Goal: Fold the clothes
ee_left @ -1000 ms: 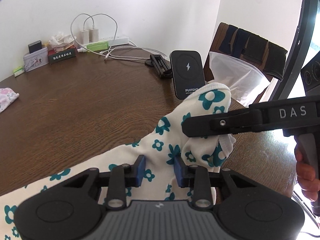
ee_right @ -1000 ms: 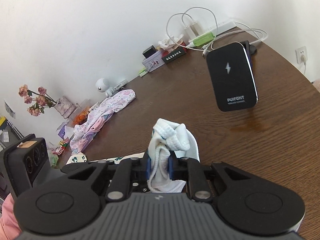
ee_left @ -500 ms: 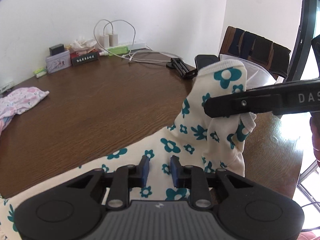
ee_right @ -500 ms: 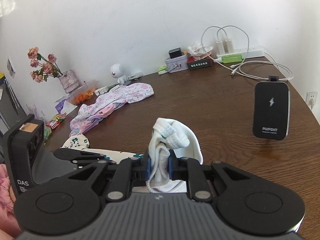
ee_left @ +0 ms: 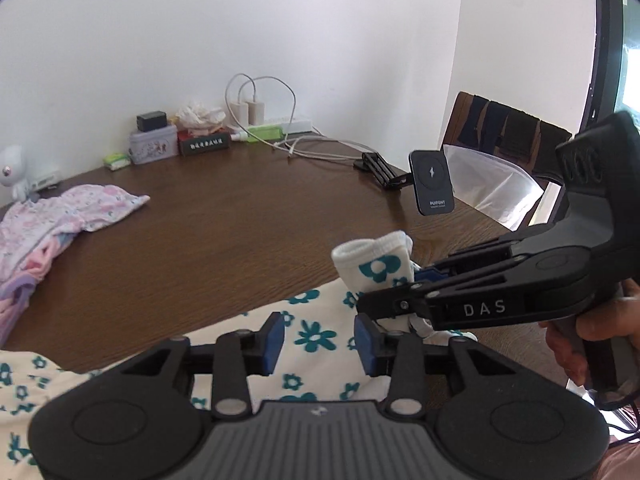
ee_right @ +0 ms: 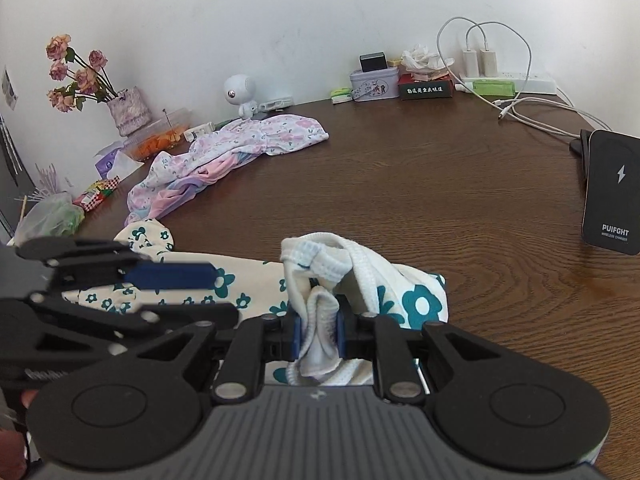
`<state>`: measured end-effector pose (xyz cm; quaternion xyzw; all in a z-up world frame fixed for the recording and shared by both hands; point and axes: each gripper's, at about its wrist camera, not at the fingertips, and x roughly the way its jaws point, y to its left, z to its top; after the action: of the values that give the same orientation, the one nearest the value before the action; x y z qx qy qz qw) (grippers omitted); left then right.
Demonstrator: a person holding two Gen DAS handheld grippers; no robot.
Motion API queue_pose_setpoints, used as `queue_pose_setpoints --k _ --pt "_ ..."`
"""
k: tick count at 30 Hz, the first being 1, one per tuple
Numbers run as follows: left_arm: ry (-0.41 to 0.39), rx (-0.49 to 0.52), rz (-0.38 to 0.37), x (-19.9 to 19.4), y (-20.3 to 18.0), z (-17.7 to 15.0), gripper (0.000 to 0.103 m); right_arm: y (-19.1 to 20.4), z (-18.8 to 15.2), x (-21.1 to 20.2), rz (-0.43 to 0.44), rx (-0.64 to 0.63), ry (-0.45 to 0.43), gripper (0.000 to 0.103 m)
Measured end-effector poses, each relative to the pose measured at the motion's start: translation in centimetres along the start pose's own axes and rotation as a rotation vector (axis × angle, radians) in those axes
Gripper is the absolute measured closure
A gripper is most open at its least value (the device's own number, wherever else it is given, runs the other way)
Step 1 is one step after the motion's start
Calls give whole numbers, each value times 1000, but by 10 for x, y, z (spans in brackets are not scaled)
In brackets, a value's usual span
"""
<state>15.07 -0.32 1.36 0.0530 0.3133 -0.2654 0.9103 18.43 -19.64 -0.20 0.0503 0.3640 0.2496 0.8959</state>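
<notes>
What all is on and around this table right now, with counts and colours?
Floral garment: 1, cream with teal flowers, near edge.
Pink clothes: 1 pile, pink and lilac, left.
Charger: 1, black, right, on a stand.
Power strip: 1, white, by the wall, two plugs.
Tin: 1, lilac, by the wall.
Flowers: 1 bunch, pink, far left.
Figure: 1, white, by the wall.
Chair: 1, brown, past the table.
Table: 1, dark wood.
Left tool: opening, nothing gripped.
Right tool: shut on the garment's cuff.

A home: a wooden desk (ee_right: 400, 184) against a white wall carries dried flowers (ee_right: 76, 72), chargers (ee_right: 480, 60), tins and loose clothes (ee_right: 224, 152).
</notes>
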Motion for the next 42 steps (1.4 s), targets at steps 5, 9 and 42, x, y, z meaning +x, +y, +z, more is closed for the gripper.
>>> queue_pose_setpoints --k 5,9,42 --pt "-36 -35 -69 -11 21 25 62 13 -5 8 -40 -27 -5 82" --pt "-7 1 -207 19 8 53 64 29 -12 13 -87 -97 -23 76" --pt "266 101 -283 104 -2 36 91 -23 -17 -8 -25 -111 -21 84"
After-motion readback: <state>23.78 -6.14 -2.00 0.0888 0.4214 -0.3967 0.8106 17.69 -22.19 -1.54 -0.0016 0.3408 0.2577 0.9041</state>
